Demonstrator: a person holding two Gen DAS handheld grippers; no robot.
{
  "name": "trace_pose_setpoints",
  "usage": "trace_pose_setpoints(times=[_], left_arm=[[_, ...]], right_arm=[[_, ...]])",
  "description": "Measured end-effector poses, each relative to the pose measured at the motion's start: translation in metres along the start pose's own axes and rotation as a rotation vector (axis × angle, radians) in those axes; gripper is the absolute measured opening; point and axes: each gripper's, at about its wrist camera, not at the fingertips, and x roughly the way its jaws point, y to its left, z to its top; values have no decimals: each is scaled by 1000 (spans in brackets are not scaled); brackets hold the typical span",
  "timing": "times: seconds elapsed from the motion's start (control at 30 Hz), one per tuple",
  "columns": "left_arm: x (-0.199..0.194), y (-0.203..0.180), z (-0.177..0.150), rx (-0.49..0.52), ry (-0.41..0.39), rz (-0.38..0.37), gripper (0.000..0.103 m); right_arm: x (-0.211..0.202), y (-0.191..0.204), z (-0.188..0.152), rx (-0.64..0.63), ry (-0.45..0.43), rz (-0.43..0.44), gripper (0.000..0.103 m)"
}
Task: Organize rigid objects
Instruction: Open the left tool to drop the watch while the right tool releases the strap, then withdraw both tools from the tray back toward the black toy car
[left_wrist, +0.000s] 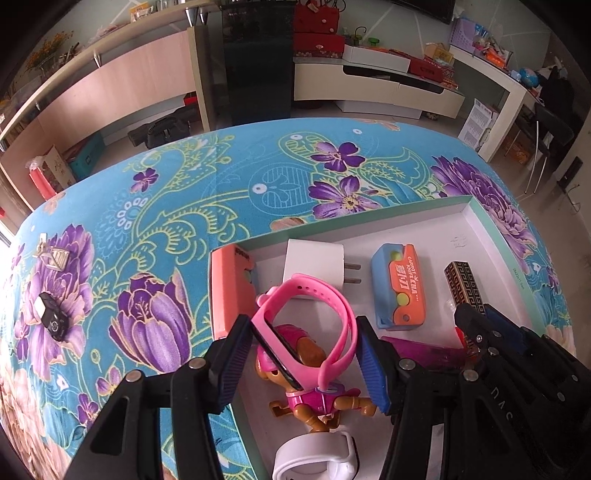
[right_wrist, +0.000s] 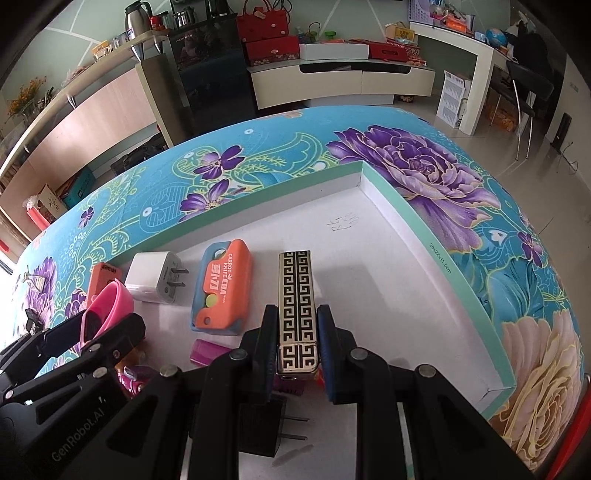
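While both claws reach down into a shallow white box (right_wrist: 399, 258) with a mint-green rim, set on a worktop (left_wrist: 184, 192) covered in a turquoise cloth with purple flowers, each has a small object between its pads. On the left, the left claw (left_wrist: 301, 354) stands about half open around a pink watch (left_wrist: 314, 325); the watch case leans against the left pad and the looped strap reaches the right pad, above a pink-clad toy pup (left_wrist: 314, 395) lying on the box floor. Nearer still lies a white watch strap (left_wrist: 314, 458).

To the right, the right claw (right_wrist: 297, 350) is closed narrowly on a long black-and-gold patterned case (right_wrist: 297, 295), gripping its near end while the far end points away over the white floor.

Across the far side of the box, left to right, sit a salmon-pink block (left_wrist: 229, 288) against the left wall, a white plug adapter (left_wrist: 314, 266) with its two prongs pointing right, and a blue-and-orange toy knife (left_wrist: 397, 286) lettered "CARROT KNIFE". A magenta translucent piece (right_wrist: 207, 350) lies just near of the toy knife, and a black plug (right_wrist: 266, 424) shows beneath the right claw.

Outside the box, at the far left of the cloth, rest a black car key (left_wrist: 53, 317) and a small wooden clip (left_wrist: 51, 254).
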Motion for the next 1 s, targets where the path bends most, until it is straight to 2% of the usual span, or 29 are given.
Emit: trace_pose_setpoints(times=[0.1,0.23,0.3,0.33,0.43,0.53,0.6,0.77,0.87,1.0], left_arm=[[-3,4,0,-28,2,-10,60],[-10,8,-2,-46,-10,23,76],[-14,11,-2,-56,-19,30,77],[-16,12,-2,-63,-26,31,78],[-22,19,-3,-88,-43,45,88],[-27,29,-3,-123,-63,71,96],[-30,38,-3,-153,-79,96,102],[-33,70,-6,-235,-97,199,103],[-35,92,-9,-295,-101,216,103],[-37,116,-13,-352,-105,269,103]], right_arm=[[-2,-3,0,4,-4,8,22],[-4,-8,1,17,-5,16,22],[-5,-9,1,12,-8,6,23],[-6,-9,1,10,-11,1,26],[-8,-10,2,14,-21,6,45],[-10,-10,3,11,-34,11,48],[-11,-9,4,5,-40,15,53],[-10,1,5,-20,-46,25,61],[-11,8,5,-38,-55,37,70],[-12,20,6,-65,-61,41,71]])
